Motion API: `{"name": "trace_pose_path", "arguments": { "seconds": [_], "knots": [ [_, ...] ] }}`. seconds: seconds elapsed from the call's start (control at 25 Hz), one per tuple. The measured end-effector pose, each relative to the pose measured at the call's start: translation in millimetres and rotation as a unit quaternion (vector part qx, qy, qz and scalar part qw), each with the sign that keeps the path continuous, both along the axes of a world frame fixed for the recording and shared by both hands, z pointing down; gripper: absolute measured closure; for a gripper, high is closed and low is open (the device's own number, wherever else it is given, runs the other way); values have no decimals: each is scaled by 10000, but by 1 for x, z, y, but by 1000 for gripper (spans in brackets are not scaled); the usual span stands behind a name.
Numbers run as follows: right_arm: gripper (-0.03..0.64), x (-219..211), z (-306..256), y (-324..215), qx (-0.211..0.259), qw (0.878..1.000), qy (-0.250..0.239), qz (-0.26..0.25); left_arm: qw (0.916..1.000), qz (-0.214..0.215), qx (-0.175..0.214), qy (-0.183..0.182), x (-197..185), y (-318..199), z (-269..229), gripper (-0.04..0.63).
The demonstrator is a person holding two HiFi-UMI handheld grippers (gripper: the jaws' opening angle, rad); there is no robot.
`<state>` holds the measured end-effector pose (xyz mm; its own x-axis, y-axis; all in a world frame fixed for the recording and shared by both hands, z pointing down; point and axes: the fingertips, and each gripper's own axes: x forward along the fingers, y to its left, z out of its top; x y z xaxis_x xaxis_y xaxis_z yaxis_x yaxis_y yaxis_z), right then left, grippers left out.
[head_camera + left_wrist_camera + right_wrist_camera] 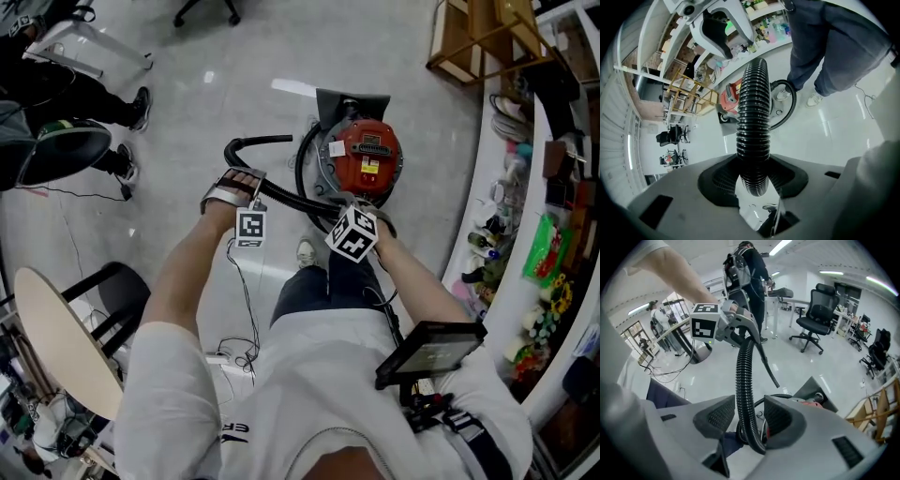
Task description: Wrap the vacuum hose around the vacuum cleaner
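Observation:
The red vacuum cleaner [366, 155] stands on the floor ahead of me, with its black ribbed hose [281, 195] looping round its left side. My left gripper [239, 180] is shut on the hose [753, 117], which fills the gap between its pads. Past that grip the hose's curved black end [253, 142] sticks out. My right gripper [361, 208] hovers over the vacuum's near edge. In the right gripper view the hose [743, 376] runs between the jaws of the right gripper [745, 416], with a gap at the right pad. The left gripper [726, 324] also shows there.
A curved counter [506, 281] crowded with small items runs along the right. Wooden frames [478, 37] stand at the back right. A round table [56, 328], a black chair [108, 291] and floor cables [234, 352] lie on my left. Another person's shoes [131, 136] are at the left.

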<state>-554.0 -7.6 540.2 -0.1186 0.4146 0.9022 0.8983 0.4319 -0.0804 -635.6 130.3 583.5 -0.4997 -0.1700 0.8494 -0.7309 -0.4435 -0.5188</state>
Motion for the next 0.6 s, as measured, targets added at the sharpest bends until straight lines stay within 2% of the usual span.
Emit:
{"name": "trace_pose_path", "arguments": {
  "seconds": [0.2,0.32,0.6],
  "knots": [
    [426,-22,31,17,-4,9976,240,-643,9994,302,-135,-27,-26,-18,8,422],
    [426,-32,40,27,-205,9957,391,-812,9991,374,-176,-55,-42,-29,11,420],
    [426,-64,51,17,-510,9961,563,-437,9971,658,-383,22,-73,-60,22,420]
  ]
}}
